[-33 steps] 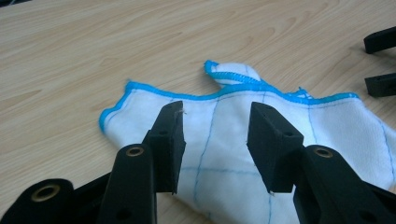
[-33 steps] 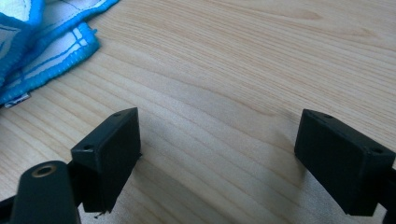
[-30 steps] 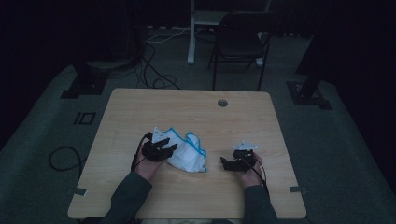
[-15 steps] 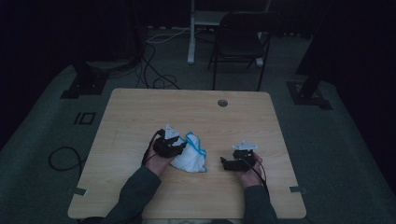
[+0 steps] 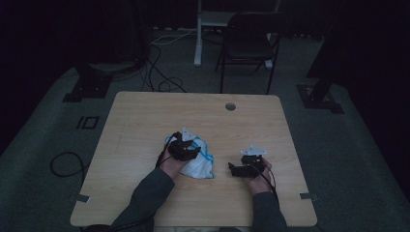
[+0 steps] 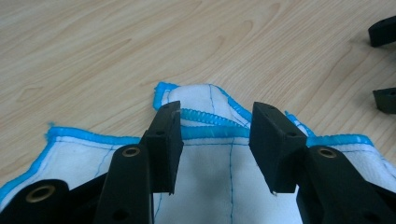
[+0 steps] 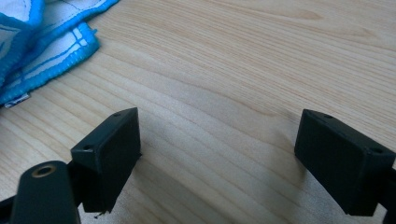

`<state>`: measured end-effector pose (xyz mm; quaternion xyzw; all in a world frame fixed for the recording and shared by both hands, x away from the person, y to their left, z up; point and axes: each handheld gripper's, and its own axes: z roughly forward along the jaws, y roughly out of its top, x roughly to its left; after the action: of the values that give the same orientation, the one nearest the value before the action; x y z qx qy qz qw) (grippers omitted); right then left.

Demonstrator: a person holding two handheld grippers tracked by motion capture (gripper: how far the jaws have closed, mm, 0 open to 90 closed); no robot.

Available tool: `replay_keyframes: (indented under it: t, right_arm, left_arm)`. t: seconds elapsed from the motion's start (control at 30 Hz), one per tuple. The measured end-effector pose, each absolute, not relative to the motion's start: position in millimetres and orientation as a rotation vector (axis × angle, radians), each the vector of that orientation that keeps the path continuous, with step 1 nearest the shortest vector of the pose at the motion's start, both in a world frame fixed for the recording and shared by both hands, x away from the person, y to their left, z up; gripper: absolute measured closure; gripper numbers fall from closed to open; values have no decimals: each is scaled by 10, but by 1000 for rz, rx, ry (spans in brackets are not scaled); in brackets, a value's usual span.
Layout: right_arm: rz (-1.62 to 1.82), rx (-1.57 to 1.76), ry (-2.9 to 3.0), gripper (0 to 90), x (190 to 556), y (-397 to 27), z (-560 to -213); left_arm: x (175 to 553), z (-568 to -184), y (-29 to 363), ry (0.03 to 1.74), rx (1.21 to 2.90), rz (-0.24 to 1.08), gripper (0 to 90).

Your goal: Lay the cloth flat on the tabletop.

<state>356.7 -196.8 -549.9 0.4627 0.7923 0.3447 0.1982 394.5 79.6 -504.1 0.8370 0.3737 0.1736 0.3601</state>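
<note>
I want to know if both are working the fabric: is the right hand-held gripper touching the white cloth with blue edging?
Apart. The right gripper view shows the right hand-held gripper open over bare wood, the cloth lying beyond it.

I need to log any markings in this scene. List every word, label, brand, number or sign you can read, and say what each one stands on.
None can be read.
The white cloth with blue edging bears stitching only; a small tag at its edge is too small to read.
The left gripper, right gripper and wooden table show no lettering.
</note>
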Motion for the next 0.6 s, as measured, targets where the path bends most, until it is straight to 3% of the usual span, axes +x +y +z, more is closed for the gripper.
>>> replay_keyframes:
  t: [0.47,0.6]
  right_arm:
    - [964,1294,2218,146,3567,-1969,-5499]
    - [964,1293,2218,146,3568,-1969,-5499]
  left_arm:
    - [3988,-5154,699,979,2217,437,543]
    - [3986,-5178,699,984,2236,427,640]
